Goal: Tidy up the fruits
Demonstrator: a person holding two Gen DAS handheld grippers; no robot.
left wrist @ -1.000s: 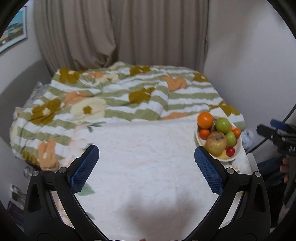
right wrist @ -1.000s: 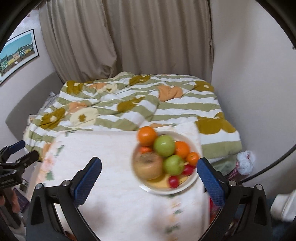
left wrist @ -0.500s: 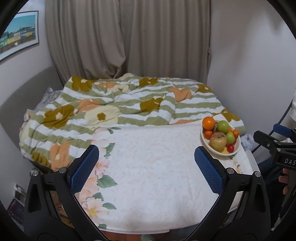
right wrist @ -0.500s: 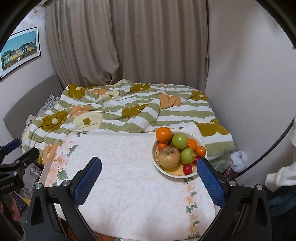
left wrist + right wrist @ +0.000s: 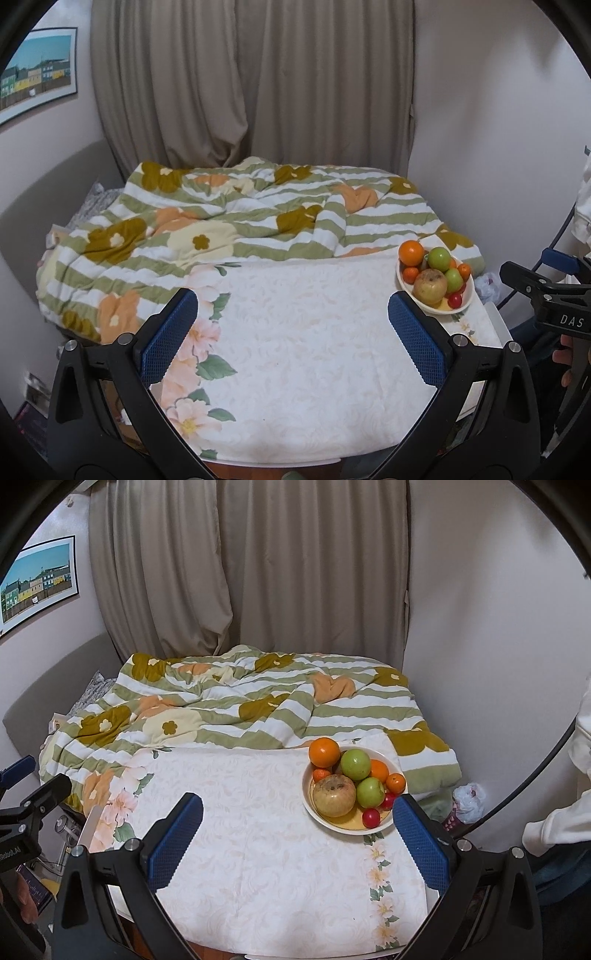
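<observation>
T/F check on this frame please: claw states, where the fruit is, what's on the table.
1. Both claws are open and hold nothing. True: the left claw and right claw are spread wide, with only the tablecloth between their pads.
2. All the fruit sits in the bowl. True.
3. The bowl holds three green apples. False: two green apples show.
4. The biggest fruit is the orange. False: the brownish apple at the bowl's front is bigger.
5. The bowl is on the bed. False: it stands on the tablecloth, near the table's far right corner.
</observation>
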